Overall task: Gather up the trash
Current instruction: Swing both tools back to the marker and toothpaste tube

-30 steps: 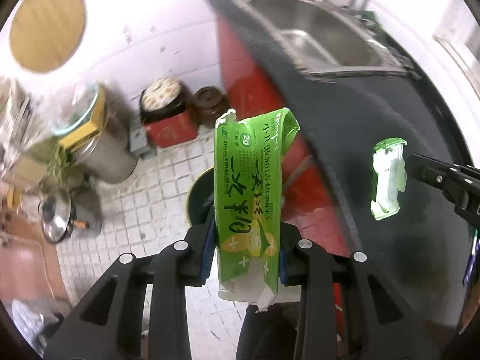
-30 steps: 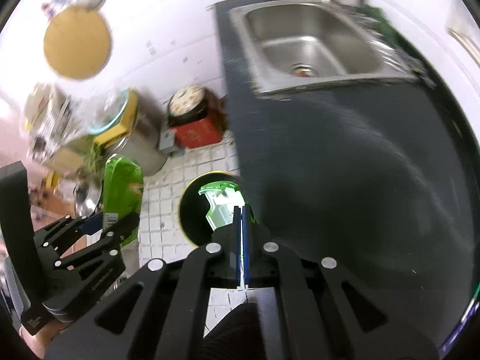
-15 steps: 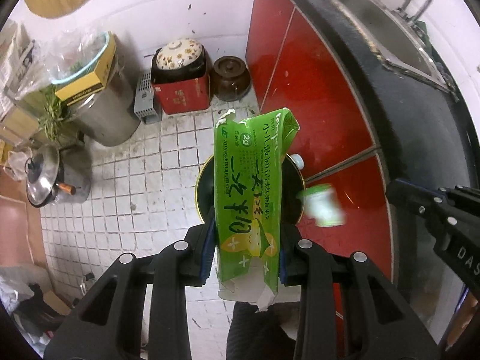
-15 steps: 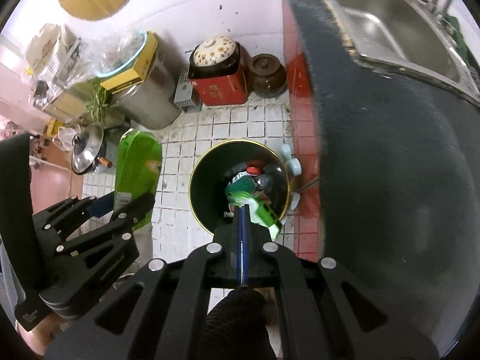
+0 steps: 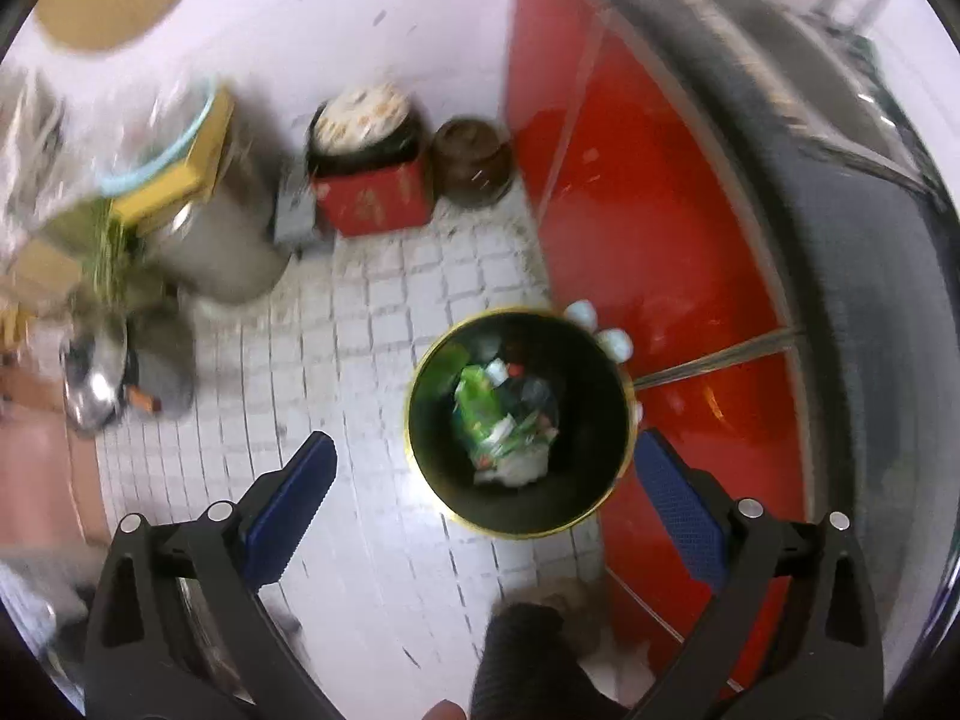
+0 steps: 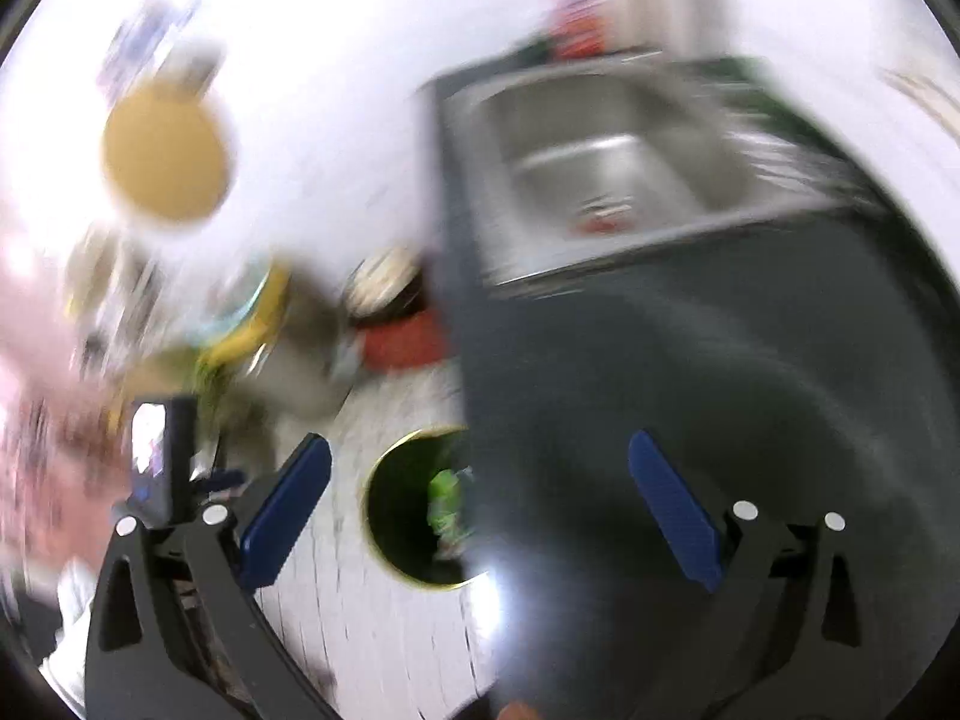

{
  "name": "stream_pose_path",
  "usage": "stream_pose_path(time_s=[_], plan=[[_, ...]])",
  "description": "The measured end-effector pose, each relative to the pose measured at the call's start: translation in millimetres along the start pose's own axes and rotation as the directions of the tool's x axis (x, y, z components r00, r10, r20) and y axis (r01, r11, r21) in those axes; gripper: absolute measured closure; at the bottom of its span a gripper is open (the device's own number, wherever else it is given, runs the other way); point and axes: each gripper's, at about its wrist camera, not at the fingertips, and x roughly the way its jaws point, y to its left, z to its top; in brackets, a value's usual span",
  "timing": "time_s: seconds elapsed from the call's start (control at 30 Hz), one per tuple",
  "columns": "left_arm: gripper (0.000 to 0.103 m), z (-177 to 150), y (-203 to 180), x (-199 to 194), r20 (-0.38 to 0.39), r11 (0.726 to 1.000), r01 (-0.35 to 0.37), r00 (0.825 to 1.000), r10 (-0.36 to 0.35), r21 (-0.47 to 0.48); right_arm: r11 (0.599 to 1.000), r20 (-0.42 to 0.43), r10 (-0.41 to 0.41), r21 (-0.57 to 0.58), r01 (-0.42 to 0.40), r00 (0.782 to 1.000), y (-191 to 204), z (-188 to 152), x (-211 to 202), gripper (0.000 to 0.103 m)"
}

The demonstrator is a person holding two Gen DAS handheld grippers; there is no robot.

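Note:
A round black trash bin with a gold rim (image 5: 414, 396) stands on the tiled floor beside the red cabinet. Green wrappers (image 5: 480, 408) and other trash lie inside it. My left gripper (image 5: 483, 480) is wide open and empty, directly above the bin. My right gripper (image 6: 477, 489) is also wide open and empty, higher up over the counter edge; the bin (image 6: 384, 504) shows partly below it, half hidden by the dark counter (image 6: 660, 390). The right wrist view is blurred.
A red cabinet front (image 5: 630, 240) and dark countertop (image 5: 870, 300) run along the right. A steel sink (image 6: 618, 162) is set in the counter. Pots, a red box (image 5: 372, 198), a brown jar (image 5: 474, 162) and a metal bucket (image 5: 210, 264) crowd the floor at the left and back.
My left gripper has opened and the green carton has dropped into the bin. My right gripper has opened, its small green wrapper gone into the bin, and it has lifted up over the counter.

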Motion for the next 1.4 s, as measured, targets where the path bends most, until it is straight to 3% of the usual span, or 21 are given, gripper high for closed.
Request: stream_pose_path(time_s=[0.1, 0.17, 0.27, 0.33, 0.4, 0.47, 0.53, 0.63, 0.7, 0.77, 0.87, 0.93, 1.03, 1.13, 1.4], plan=[[0.006, 4.0, -51.5, -27.6, 0.074, 0.992, 0.047, 0.996, -0.056, 0.117, 0.981, 0.066, -0.145, 0.143, 0.134, 0.987, -72.9, -28.9, -52.2, 0.007], [0.006, 2.9, -97.3, -42.6, 0.075, 0.974, 0.099, 0.990, -0.117, 0.203, 0.940, 0.063, -0.279, 0.221, 0.259, 0.958, -121.1, -59.5, -86.6, 0.007], [0.006, -7.8, -182.9, -62.1, 0.028, 0.916, 0.200, 0.974, -0.223, 0.348, 0.850, 0.011, -0.420, 0.354, 0.390, 0.907, -188.5, -116.7, -136.0, 0.007], [0.006, -23.9, -245.4, -75.9, -0.008, 0.856, 0.265, 0.956, -0.292, 0.444, 0.766, -0.040, -0.488, 0.458, 0.450, 0.872, -226.1, -168.4, -168.5, 0.007], [0.006, -48.6, -309.4, -88.0, -0.046, 0.778, 0.297, 0.944, -0.328, 0.553, 0.682, -0.081, -0.530, 0.551, 0.481, 0.844, -254.7, -219.5, -196.2, 0.007], [0.006, -72.0, -358.8, -96.2, -0.095, 0.712, 0.324, 0.935, -0.343, 0.623, 0.601, -0.121, -0.553, 0.627, 0.496, 0.824, -274.2, -267.0, -221.6, 0.007], [0.006, -102.8, -414.3, -106.4, -0.154, 0.626, 0.361, 0.920, -0.361, 0.692, 0.518, -0.161, -0.568, 0.692, 0.503, 0.807, -289.1, -317.3, -247.4, 0.007], [0.006, -135.1, -470.9, -115.9, -0.201, 0.545, 0.383, 0.910, -0.364, 0.746, 0.422, -0.211, -0.583, 0.747, 0.514, 0.785, -304.9, -373.5, -279.8, 0.007], [0.006, -159.3, -508.7, -120.8, -0.225, 0.496, 0.388, 0.907, -0.356, 0.777, 0.376, -0.235, -0.589, 0.767, 0.519, 0.773, -312.2, -402.7, -293.9, 0.007], [0.007, -180.4, -530.9, -123.1, -0.196, 0.467, 0.347, 0.919, -0.343, 0.813, 0.339, -0.256, -0.591, 0.782, 0.523, 0.765, -316.1, -428.5, -304.0, 0.007], [0.007, -211.9, -568.5, -118.7, -0.216, 0.397, 0.333, 0.925, -0.311, 0.855, 0.304, -0.277, -0.573, 0.802, 0.514, 0.771, -321.6, -448.0, -307.1, 0.007], [0.007, -227.3, -591.7, -114.2, -0.242, 0.388, 0.348, 0.924, -0.297, 0.853, 0.292, -0.291, -0.553, 0.810, 0.509, 0.781, -328.9, -461.5, -301.7, 0.007], [0.007, -235.2, -617.6, -111.3, -0.233, 0.410, 0.346, 0.925, -0.300, 0.844, 0.305, -0.281, -0.522, 0.820, 0.484, 0.805, -333.6, -463.5, -291.5, 0.007], [0.007, -238.1, -641.0, -105.4, -0.217, 0.425, 0.329, 0.932, -0.292, 0.843, 0.332, -0.271, -0.500, 0.817, 0.471, 0.823, -338.2, -449.5, -281.9, 0.007], [0.007, -245.7, -691.7, -84.3, -0.210, 0.419, 0.314, 0.938, -0.275, 0.852, 0.403, -0.213, -0.498, 0.802, 0.441, 0.841, -371.7, -407.2, -272.2, 0.007]])
